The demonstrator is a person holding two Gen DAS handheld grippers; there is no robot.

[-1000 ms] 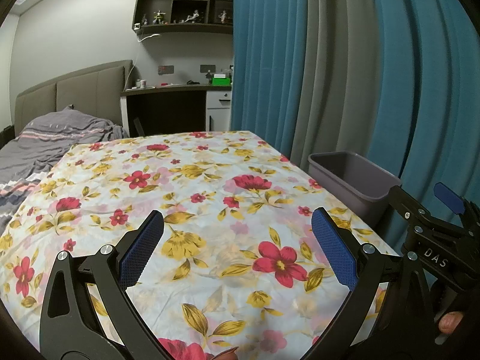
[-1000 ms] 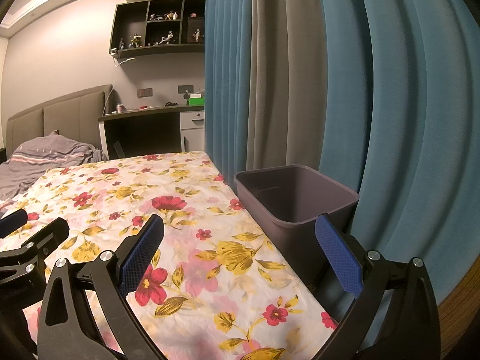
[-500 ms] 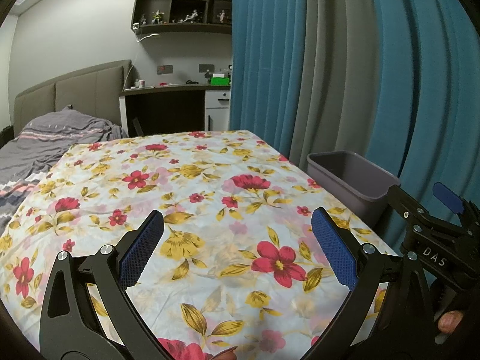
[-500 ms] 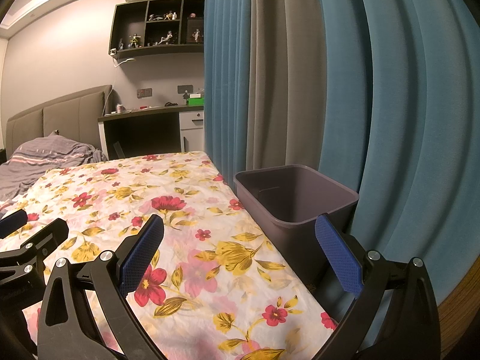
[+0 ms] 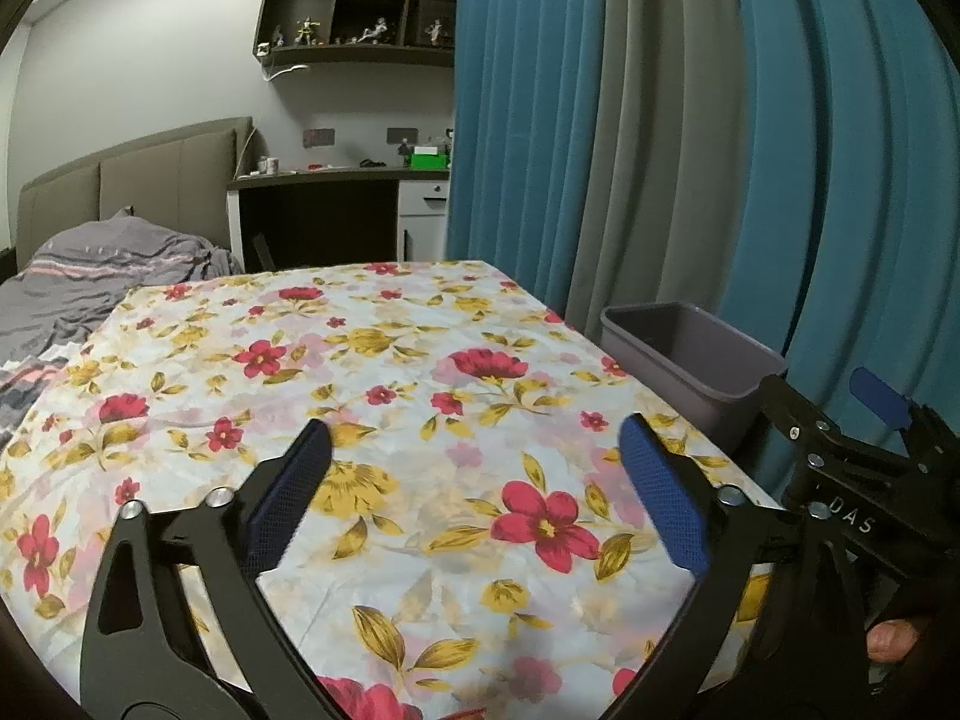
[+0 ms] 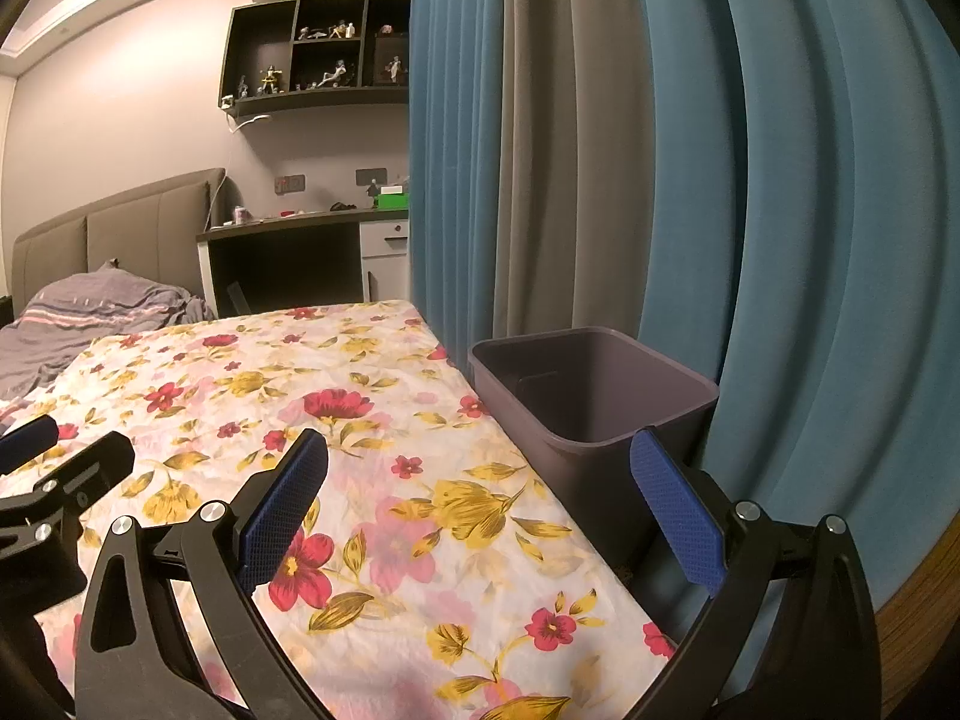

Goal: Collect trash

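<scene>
1. The left tool (image 5: pixel 474 450) hovers over the flowered cloth (image 5: pixel 384 396) that covers the tabletop; its blue pads stand wide apart and are closing slightly, with nothing between them but the cloth below.
2. The right tool (image 6: pixel 480 468) hangs over the cloth's right edge, jaws spread wide and gripping nothing. Its left pad is above the cloth and its right pad is in front of the bin.
3. The grey bin (image 6: pixel 594 384) stands just beside the right edge of the tabletop, against the blue and grey curtain (image 6: pixel 750 210). As far as its inside shows, it looks bare, though the near bottom is hidden by its front wall.
4. No loose trash shows on the cloth in either view.
5. In the left wrist view the right tool's black frame sits at the right edge, with a fingertip (image 5: pixel 894 639) of the person below it.
6. Behind the tabletop are a bed with a grey striped blanket (image 5: pixel 102 276), a dark desk (image 5: pixel 318 222), and a wall shelf (image 5: pixel 360 12) with small figures.
</scene>
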